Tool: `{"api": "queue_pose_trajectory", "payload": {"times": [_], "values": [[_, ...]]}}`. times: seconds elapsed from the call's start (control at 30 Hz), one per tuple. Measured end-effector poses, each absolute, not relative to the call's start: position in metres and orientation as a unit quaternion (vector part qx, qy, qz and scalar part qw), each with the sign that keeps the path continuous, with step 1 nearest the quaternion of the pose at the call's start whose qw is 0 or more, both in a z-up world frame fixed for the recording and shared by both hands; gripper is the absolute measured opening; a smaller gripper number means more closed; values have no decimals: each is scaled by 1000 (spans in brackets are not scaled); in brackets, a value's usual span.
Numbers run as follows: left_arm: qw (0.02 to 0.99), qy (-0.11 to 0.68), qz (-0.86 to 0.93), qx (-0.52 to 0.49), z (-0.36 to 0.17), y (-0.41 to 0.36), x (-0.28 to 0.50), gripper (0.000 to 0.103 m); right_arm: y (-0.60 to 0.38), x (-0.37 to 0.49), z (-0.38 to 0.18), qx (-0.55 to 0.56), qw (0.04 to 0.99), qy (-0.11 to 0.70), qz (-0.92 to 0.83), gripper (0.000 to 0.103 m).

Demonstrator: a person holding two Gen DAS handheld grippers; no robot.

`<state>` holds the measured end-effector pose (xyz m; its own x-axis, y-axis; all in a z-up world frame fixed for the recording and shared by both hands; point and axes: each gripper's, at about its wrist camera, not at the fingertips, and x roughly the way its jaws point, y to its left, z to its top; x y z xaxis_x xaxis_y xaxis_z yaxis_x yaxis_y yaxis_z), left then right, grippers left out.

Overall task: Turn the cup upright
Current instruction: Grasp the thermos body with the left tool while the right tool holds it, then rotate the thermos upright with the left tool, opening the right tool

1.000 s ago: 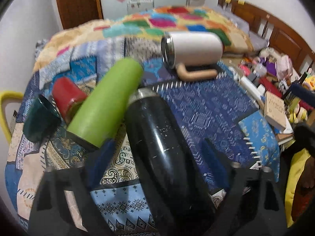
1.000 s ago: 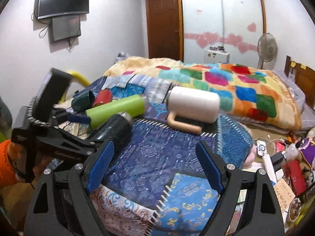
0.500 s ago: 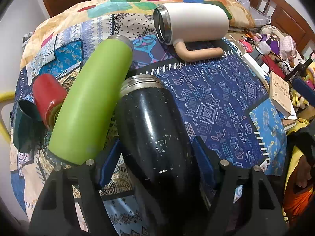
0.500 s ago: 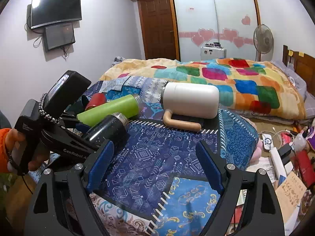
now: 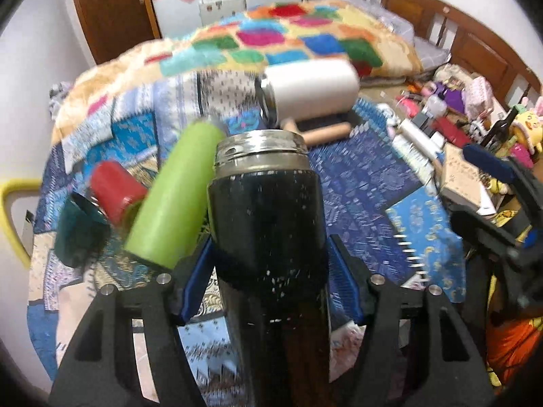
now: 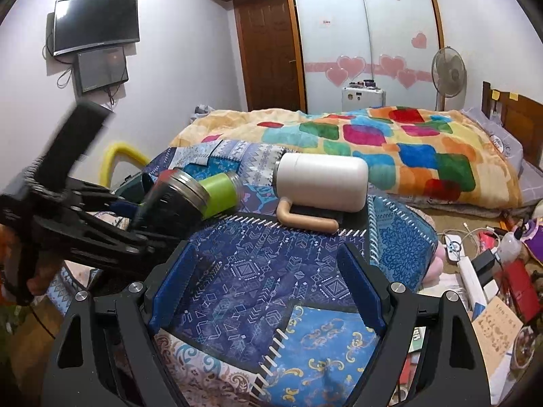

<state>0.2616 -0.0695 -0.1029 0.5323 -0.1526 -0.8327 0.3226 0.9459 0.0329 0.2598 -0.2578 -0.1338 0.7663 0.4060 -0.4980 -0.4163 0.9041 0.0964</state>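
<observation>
My left gripper (image 5: 268, 281) is shut on a black speckled cup (image 5: 268, 217) with a steel rim, held lifted off the cloth with its mouth tilted up and away from me. From the right wrist view the same cup (image 6: 173, 200) sits in the left gripper (image 6: 112, 227) at the left, raised and slanted. My right gripper (image 6: 268, 288) is open and empty above the blue patterned cloth (image 6: 271, 264).
A green bottle (image 5: 173, 196), a red cup (image 5: 115, 186) and a dark teal cup (image 5: 76, 234) lie on their sides at left. A white mug (image 5: 312, 84) with a tan handle lies behind. Clutter fills the floor at right (image 5: 458, 125).
The left gripper has closed on the black cup and lifted it, tipping its mouth upward. The right gripper has stayed open and nearly still.
</observation>
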Motion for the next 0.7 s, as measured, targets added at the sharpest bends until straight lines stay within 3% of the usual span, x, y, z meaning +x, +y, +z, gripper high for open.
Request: {"api": "queue_pose_trajectory", "payload": {"times": [0.33,0.7], "values": [[911,375,-154,75,-42,-57,204,64,-257,248,-114,-5,947,235,220,83],[927,341,-146,52,-30,-50,229,64,-258,252,-112,0,950,229,214,84]]}}
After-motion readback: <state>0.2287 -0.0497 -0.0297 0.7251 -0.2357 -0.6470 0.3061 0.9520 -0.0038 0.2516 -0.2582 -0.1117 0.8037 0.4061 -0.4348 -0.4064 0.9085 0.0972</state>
